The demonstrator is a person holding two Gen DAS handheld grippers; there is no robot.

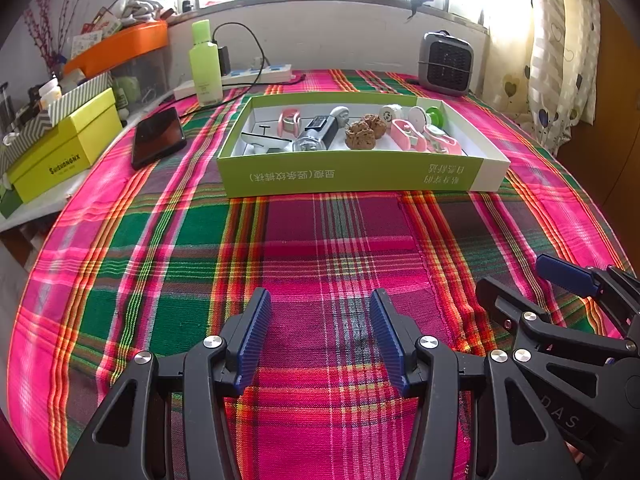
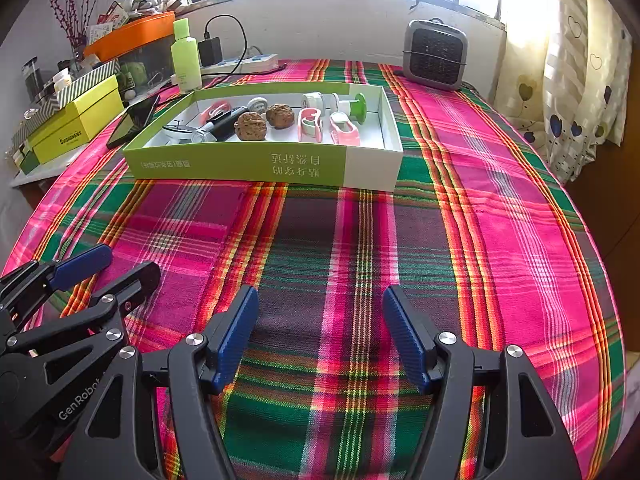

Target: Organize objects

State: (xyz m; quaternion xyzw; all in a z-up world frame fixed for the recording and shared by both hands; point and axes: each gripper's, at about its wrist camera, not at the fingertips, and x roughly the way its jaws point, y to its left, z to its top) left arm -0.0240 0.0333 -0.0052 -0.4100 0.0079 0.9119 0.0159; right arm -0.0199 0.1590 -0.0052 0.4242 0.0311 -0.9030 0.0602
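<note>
A shallow green and white box (image 1: 352, 174) (image 2: 240, 166) sits on the plaid tablecloth, well ahead of both grippers. Inside it lie two brown walnuts (image 1: 362, 132) (image 2: 251, 125), pink clips (image 1: 404, 134) (image 2: 310, 125), a black and clear bottle (image 1: 316, 136) (image 2: 216, 130), white round pieces (image 1: 416, 115) and a green spool (image 2: 359, 107). My left gripper (image 1: 320, 308) hovers open over bare cloth at the near edge. Beside it to the right, my right gripper (image 2: 320, 304) stands open too, with nothing between its fingers.
A dark phone (image 1: 158, 136) (image 2: 134, 122) lies left of the box. Behind it stand a green bottle (image 1: 205, 62), a power strip (image 1: 256, 74) and a small grey heater (image 1: 446, 62). Yellow and orange boxes (image 1: 60, 148) crowd the left side. Curtains (image 2: 580, 68) hang at right.
</note>
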